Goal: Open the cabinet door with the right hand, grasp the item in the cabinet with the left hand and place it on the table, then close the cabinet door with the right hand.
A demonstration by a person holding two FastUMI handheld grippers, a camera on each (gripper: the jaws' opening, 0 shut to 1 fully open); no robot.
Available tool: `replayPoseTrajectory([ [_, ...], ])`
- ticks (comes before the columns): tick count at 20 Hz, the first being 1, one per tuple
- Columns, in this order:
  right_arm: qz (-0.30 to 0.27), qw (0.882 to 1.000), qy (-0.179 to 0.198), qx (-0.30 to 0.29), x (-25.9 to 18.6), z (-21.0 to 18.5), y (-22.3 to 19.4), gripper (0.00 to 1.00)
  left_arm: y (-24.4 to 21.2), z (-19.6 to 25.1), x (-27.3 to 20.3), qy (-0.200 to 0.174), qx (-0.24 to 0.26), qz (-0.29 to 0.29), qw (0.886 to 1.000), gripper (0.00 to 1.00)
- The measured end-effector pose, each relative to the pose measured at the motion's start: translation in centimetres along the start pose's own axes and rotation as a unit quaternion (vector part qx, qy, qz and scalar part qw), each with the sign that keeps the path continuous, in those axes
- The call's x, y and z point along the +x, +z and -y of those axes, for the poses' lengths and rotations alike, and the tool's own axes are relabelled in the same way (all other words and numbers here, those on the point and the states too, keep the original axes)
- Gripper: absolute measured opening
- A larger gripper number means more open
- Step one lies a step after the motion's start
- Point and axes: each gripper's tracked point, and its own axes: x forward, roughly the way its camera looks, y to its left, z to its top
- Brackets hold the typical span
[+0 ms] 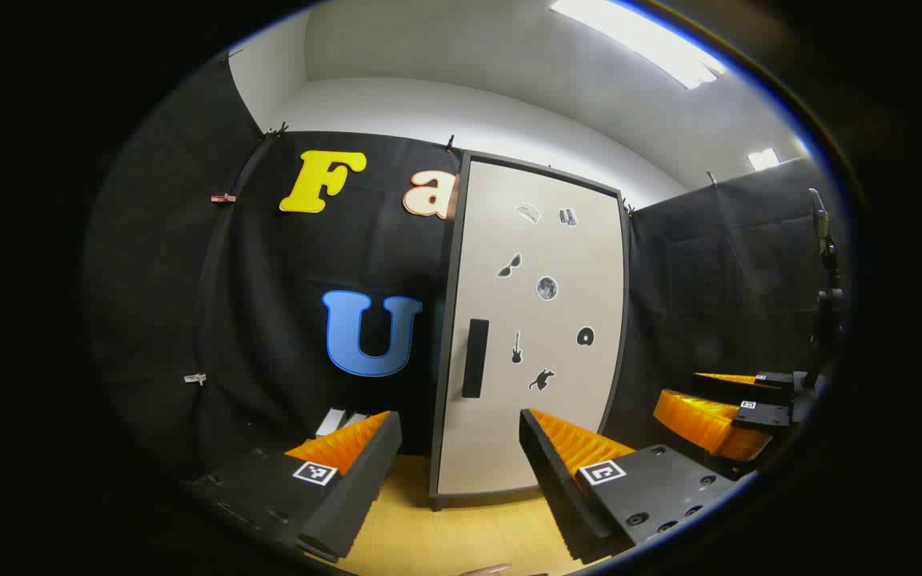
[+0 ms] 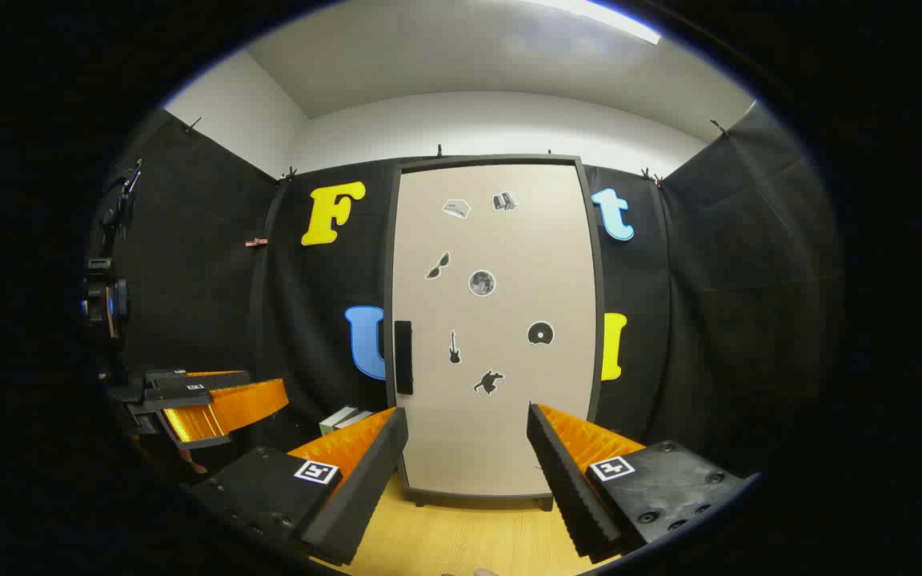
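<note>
The cabinet (image 2: 495, 328) stands upright in the middle of the right gripper view, at the back of the wooden table (image 2: 461, 540), with its pale door (image 2: 509, 432) closed flat in a dark frame. A dark vertical handle (image 2: 403, 358) sits on the door's left edge, about halfway up. Small stickers (image 2: 482, 282) dot the door: a moon-like disc in the centre, a guitar and an animal shape below it, sunglasses to the left, a disc to the right and two more near the top. Whatever is stored inside is hidden behind the closed door.

The right gripper (image 2: 465, 448) sits at the bottom of its own view with its fingers spread wide, holding nothing, and the lower part of the door shows between them. It also shows at the right edge of the left gripper view, low down, well apart from the cabinet.

In the left gripper view the cabinet (image 1: 537, 336) stands just right of centre, seen slightly from the side, handle (image 1: 475, 358) toward the left. The left gripper (image 1: 461, 444) at the bottom of that view is likewise spread open and empty, clear of the door. It appears too at the lower left of the right gripper view. A few books (image 2: 345, 419) lie on the table left of the cabinet, against the black cloth wall.
</note>
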Motion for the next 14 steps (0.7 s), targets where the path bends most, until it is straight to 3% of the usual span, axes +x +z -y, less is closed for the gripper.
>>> replayPoseTrajectory([
  [14, 0.000, 1.000, 0.004, 0.006, -0.01, 0.44, 0.22, 0.98, -0.18, 0.92, 0.25, -0.007, 0.009, -0.004, 1.000, 0.94],
])
